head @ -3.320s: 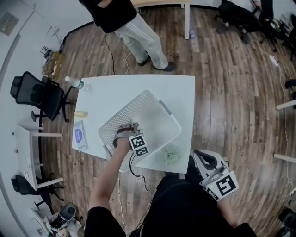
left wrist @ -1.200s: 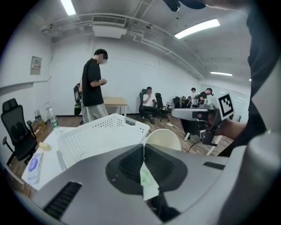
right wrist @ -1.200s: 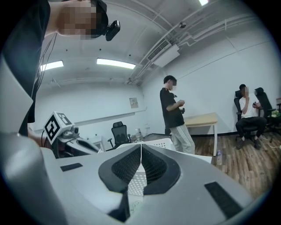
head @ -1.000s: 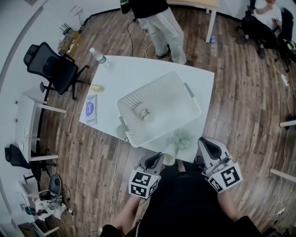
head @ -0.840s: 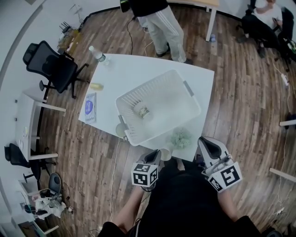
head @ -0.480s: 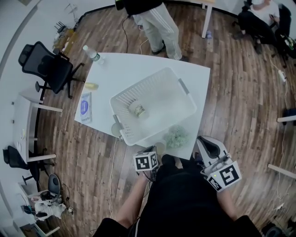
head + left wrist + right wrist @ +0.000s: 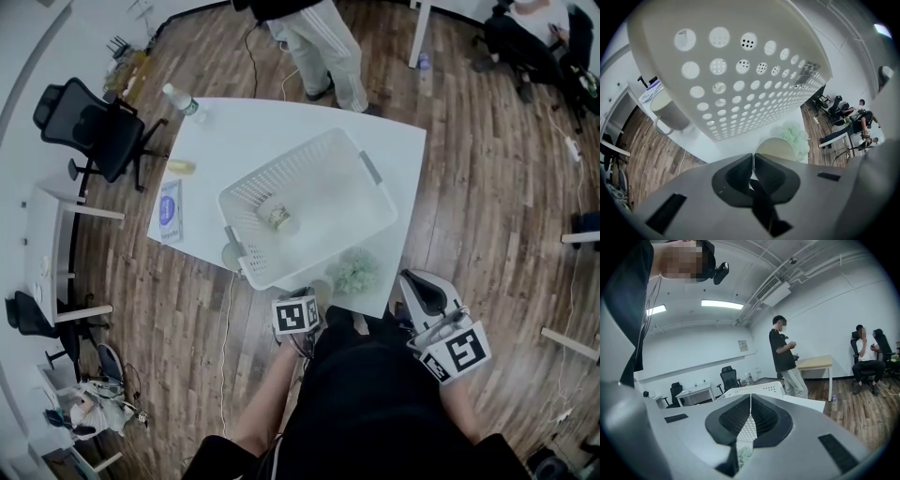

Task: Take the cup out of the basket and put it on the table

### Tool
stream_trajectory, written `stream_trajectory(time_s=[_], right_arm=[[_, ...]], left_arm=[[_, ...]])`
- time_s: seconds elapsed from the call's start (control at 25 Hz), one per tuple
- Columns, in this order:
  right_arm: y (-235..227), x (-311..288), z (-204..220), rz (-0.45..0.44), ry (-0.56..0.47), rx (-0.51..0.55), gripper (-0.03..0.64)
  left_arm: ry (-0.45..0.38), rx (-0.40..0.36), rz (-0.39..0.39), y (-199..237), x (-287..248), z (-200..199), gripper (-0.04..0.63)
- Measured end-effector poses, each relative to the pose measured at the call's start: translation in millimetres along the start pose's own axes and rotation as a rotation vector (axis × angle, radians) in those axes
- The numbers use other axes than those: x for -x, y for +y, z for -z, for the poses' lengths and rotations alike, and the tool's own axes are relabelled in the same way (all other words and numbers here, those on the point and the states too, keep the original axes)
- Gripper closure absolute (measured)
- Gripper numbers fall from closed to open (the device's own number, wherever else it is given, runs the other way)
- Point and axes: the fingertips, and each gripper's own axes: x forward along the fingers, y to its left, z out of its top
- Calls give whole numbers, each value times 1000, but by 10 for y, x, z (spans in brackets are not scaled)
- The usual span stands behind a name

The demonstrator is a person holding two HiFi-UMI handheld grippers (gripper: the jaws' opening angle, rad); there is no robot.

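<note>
The white perforated basket (image 7: pixel 361 220) stands in the middle of the white table (image 7: pixel 253 131). A small patterned cup (image 7: pixel 274 214) lies inside it near the left wall. My left gripper (image 7: pixel 315 300) is shut and empty at the table's near edge, below the basket's front wall (image 7: pixel 740 70). Its closed tips (image 7: pixel 753 154) point at a cream cup (image 7: pixel 775 149) standing just beyond them. My right gripper (image 7: pixel 412 278) is shut and empty, held off the table's near right corner. In the right gripper view its closed tips (image 7: pixel 750 394) face the basket (image 7: pixel 761 391) from afar.
A grey mug (image 7: pixel 231 254) stands by the basket's front left corner. A pale green fluffy clump (image 7: pixel 353 273) lies at the near edge beside the cream cup (image 7: pixel 322 291). A bottle (image 7: pixel 180 100), a blue packet (image 7: pixel 169 211), office chairs (image 7: pixel 89 127) and a standing person (image 7: pixel 785 357) are around.
My left gripper has moved up from beside my body to the table's near edge, close to the cream cup. The right gripper has stayed where it was.
</note>
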Motion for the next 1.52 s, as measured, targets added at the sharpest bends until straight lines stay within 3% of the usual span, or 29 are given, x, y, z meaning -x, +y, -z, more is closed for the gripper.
stream_trajectory(time_s=[0.32, 0.48, 0.52, 0.6, 1.04, 1.12, 1.2, 1.28, 1.52], right_arm=[[-6, -12, 24, -3, 10, -2, 592], [-19, -1, 19, 1, 8, -3, 592], [-17, -3, 17, 1, 7, -3, 592], [-9, -14, 14, 0, 7, -3, 592], [42, -35, -11, -7, 3, 4, 592], [54, -42, -16, -8, 2, 5, 592], [70, -50, -17, -12, 2, 6, 592], [83, -64, -18, -19, 2, 6, 592], [206, -174, -13, -59, 2, 16, 592]], left_arm=[[-9, 16, -25, 73, 16, 11, 577], [-17, 29, 11, 46, 7, 40, 574], [-17, 33, 25, 36, 0, 42, 557], [-14, 47, 47, 28, -15, 42, 453], [-78, 108, 46, 132, 189, 7, 436], [-133, 119, 42, 153, 381, -37, 452], [-228, 102, 24, 165, 637, -134, 534], [-340, 59, 38, 111, 876, -261, 575], [-677, -86, 210, -208, 1445, -583, 586]])
